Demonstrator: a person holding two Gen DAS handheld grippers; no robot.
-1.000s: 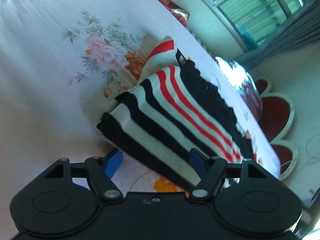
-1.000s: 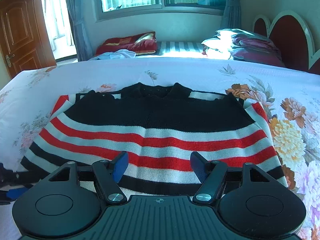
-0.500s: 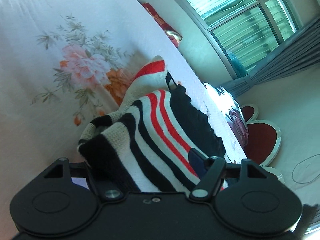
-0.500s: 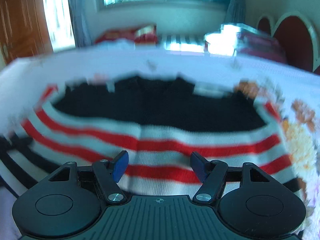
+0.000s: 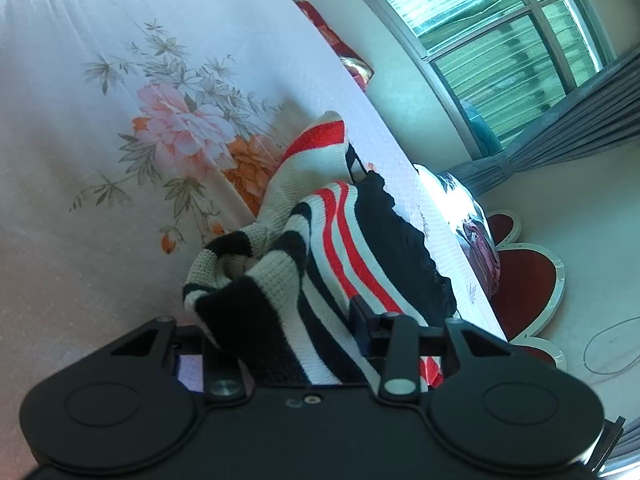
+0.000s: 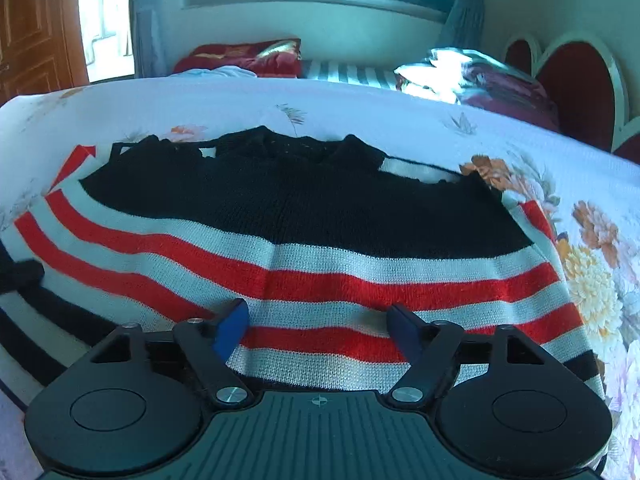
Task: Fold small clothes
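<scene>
Left gripper [image 5: 280,332], seen from its own wrist camera, is closing on the near left corner of a striped knit sweater [image 5: 340,248]. The bunched black-and-white hem fills the gap between its black arms; its left finger is hidden under the cloth, so whether the pads press yet cannot be told. No brand, label or writing can be read. The sweater is a chunky ribbed knit in black, white and red bands, crumpled at the centre and running toward 2 o'clock across a smooth pale bedsheet [image 5: 80,240] printed with pink and orange flowers. A barred window [image 5: 500,40] sits at 1 o'clock and a red scalloped headboard [image 5: 528,280] at 3 o'clock. A second ago the hem lay flat and the blue finger pads stood clear on either side.

Right gripper [image 6: 316,328], in its own wrist view, is opening, its blue-padded fingers [image 6: 232,330] spread wide over the sweater's [image 6: 304,216] lower stripes with no fold of cloth pinched between them. The sweater lies spread flat at the centre, black collar toward 12 o'clock. At 9 o'clock the hem lifts toward a dark shape. A wooden door [image 6: 32,28] stands at 10 o'clock, red pillows [image 6: 248,56] at 12. Compared with a second ago, this camera sits lower and closer to the knit.
</scene>
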